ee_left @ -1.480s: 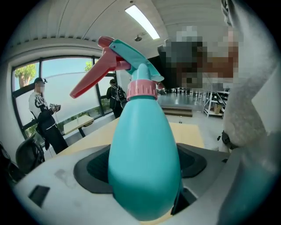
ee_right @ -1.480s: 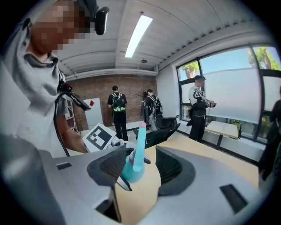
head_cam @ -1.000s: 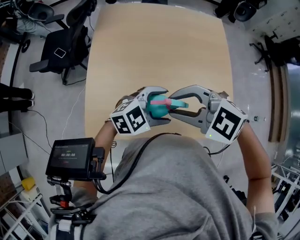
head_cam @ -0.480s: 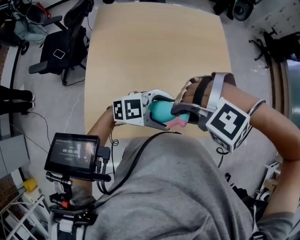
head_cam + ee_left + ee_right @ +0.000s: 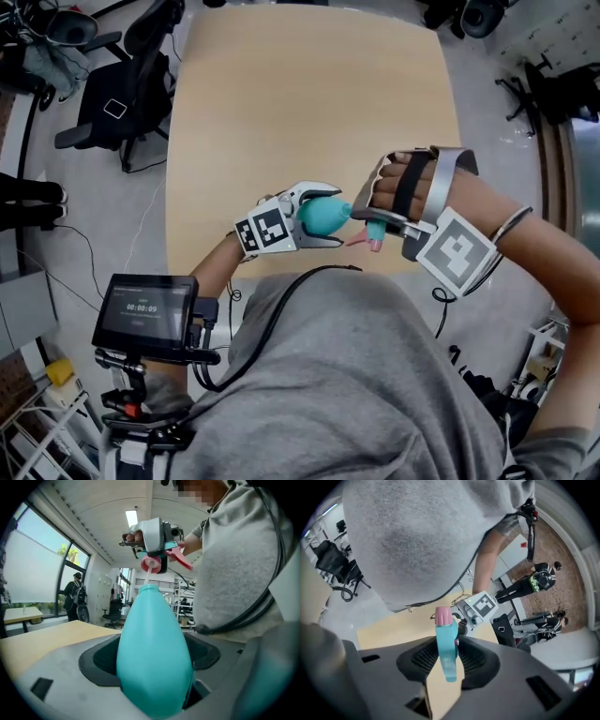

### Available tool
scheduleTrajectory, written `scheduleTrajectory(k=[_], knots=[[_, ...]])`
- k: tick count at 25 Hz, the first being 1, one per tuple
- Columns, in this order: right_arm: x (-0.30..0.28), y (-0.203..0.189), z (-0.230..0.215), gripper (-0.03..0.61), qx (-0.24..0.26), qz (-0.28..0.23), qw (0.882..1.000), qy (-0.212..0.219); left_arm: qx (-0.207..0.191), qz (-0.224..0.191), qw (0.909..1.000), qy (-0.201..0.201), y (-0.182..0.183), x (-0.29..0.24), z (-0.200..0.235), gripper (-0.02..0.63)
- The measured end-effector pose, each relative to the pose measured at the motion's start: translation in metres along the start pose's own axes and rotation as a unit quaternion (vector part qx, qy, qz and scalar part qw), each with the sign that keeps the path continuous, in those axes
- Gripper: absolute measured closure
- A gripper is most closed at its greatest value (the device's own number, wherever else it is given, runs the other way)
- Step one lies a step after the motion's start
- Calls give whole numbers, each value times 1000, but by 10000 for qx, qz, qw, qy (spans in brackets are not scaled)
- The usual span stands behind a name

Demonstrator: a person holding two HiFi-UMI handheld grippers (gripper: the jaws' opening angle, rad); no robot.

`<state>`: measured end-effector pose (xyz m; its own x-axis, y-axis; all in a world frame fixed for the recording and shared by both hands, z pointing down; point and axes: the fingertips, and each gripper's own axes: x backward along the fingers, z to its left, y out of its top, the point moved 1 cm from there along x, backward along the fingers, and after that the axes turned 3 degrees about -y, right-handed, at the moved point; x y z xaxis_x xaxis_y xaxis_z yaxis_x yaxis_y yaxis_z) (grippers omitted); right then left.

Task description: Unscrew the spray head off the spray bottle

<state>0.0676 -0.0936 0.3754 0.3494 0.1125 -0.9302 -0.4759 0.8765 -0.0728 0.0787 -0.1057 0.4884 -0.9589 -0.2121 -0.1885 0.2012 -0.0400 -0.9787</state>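
The pale wooden counter [image 5: 309, 112] spreads out below both hands. Over its near edge, the left tongs [image 5: 334, 217] are clenched round the teal spray bottle [image 5: 152, 653], whose neck points toward the right tongs [image 5: 377, 225]. Those grasp the teal spray head [image 5: 446, 644] with its pink collar, held just clear of the bottle's neck. Its thin dip tube [image 5: 147, 577] runs down into the neck.

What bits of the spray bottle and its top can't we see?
- Left gripper view: the spray bottle's bottom sits hidden in the left gripper.
- Left gripper view: the tube's lower end is inside the spray bottle.
- Head view: the right gripper covers most of the spray head.
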Motion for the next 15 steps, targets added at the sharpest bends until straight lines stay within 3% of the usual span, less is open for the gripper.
scheduleTrajectory(k=[3, 5, 7, 9, 10, 11, 12, 15], knots=[[-5, -27, -5, 449, -760, 144, 9963, -361, 4, 156, 9953, 959, -34, -3, 25, 207], [-12, -43, -7, 449, -1507, 162, 9862, -668, 152, 338, 9849, 1692, -66, -2, 46, 207], [-25, -54, -4, 449, -2427, 50, 9648, -1013, 440, 525, 9706, 2308, -102, 0, 60, 207], [-38, -60, 1, 448, -3569, -238, 9233, -1397, 685, 626, 9586, 2691, -124, 1, 67, 207], [-43, -62, 4, 449, -4198, -458, 8924, -1590, 765, 654, 9543, 2814, -130, 2, 69, 207], [-48, -64, 7, 449, -4849, -720, 8533, -1776, 827, 668, 9508, 2911, -135, 3, 69, 207], [-53, -66, 10, 449, -5507, -1005, 8053, -1952, 885, 671, 9477, 2992, -139, 5, 69, 207], [-69, -77, 28, 449, -7133, -1794, 6348, -2365, 1087, 648, 9403, 3160, -153, 13, 64, 207]])
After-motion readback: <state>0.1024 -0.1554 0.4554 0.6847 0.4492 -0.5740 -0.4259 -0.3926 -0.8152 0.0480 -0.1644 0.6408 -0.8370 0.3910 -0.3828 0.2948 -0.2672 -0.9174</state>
